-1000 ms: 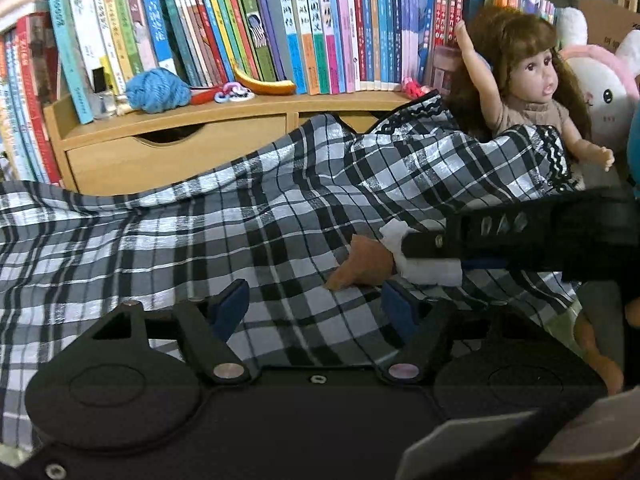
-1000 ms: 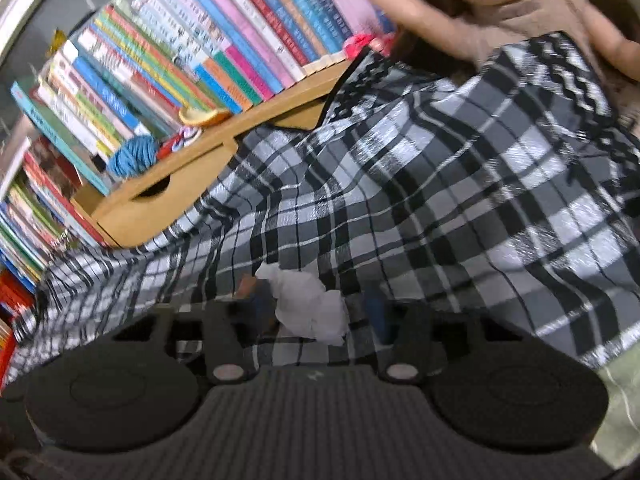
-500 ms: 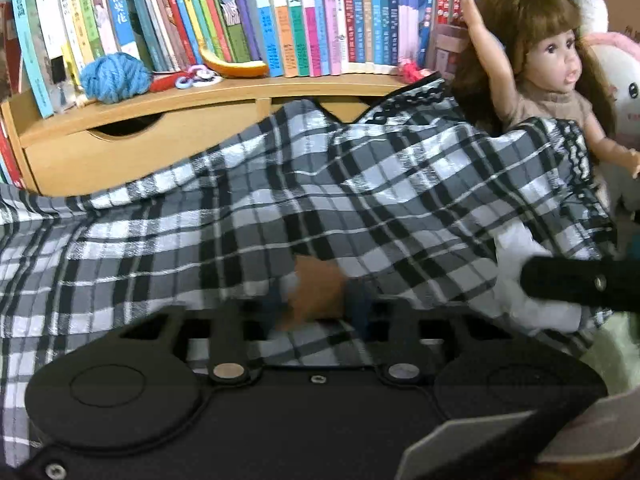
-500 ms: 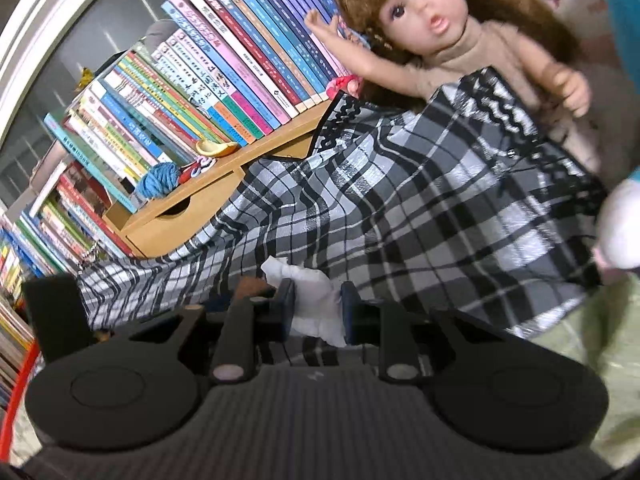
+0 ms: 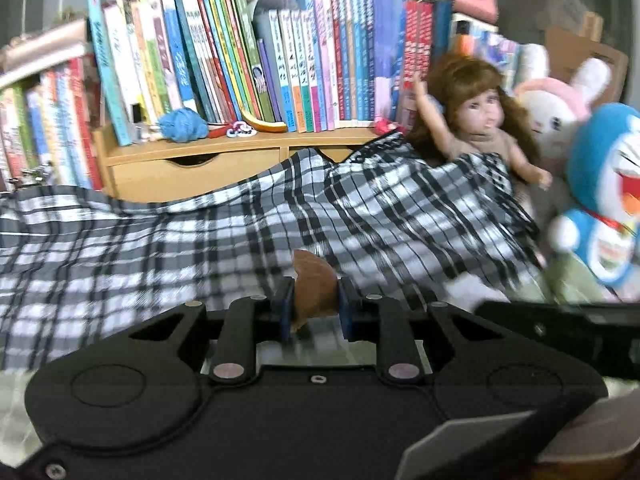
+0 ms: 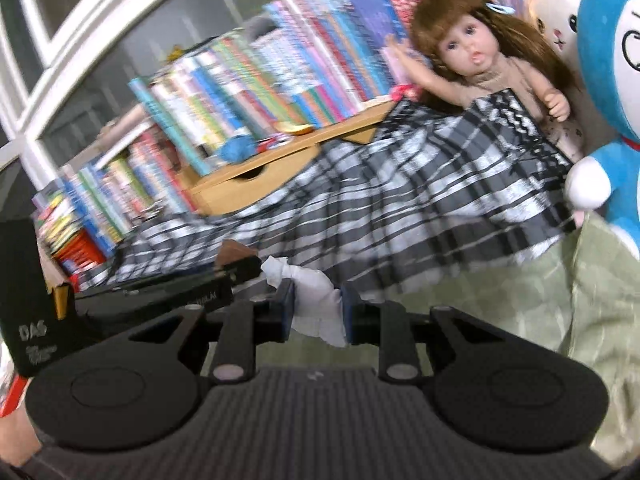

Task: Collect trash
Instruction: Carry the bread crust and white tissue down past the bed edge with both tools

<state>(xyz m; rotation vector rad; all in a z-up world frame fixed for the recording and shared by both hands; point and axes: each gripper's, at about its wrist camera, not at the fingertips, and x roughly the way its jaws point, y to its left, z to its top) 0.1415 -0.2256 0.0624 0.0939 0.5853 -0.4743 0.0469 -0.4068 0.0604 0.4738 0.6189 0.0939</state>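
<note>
A brown scrap of peel (image 5: 312, 286) is clamped between the blue pads of my left gripper (image 5: 314, 304), held above the black-and-white checked cloth (image 5: 200, 232). In the right wrist view a crumpled white tissue (image 6: 316, 300) is pinched in my right gripper (image 6: 316, 304), raised over the cloth's edge. The left gripper's body (image 6: 160, 292) shows at the left of that view, with the brown scrap (image 6: 234, 250) peeking above it. My right gripper's black arm (image 5: 560, 328) crosses the lower right of the left wrist view.
A wooden shelf with drawers (image 5: 192, 164) carries a row of books (image 5: 280, 68), a blue yarn ball (image 5: 182, 124) and small trinkets. A doll (image 5: 476, 120), a pink-and-white plush rabbit (image 5: 556, 108) and a blue plush cat (image 5: 608, 200) sit at the right. Pale green bedding (image 6: 520, 300) lies below the cloth.
Both grippers have pulled back and up from the checked cloth, each carrying its piece. The left one went from open to shut on the brown scrap; the right kept the tissue.
</note>
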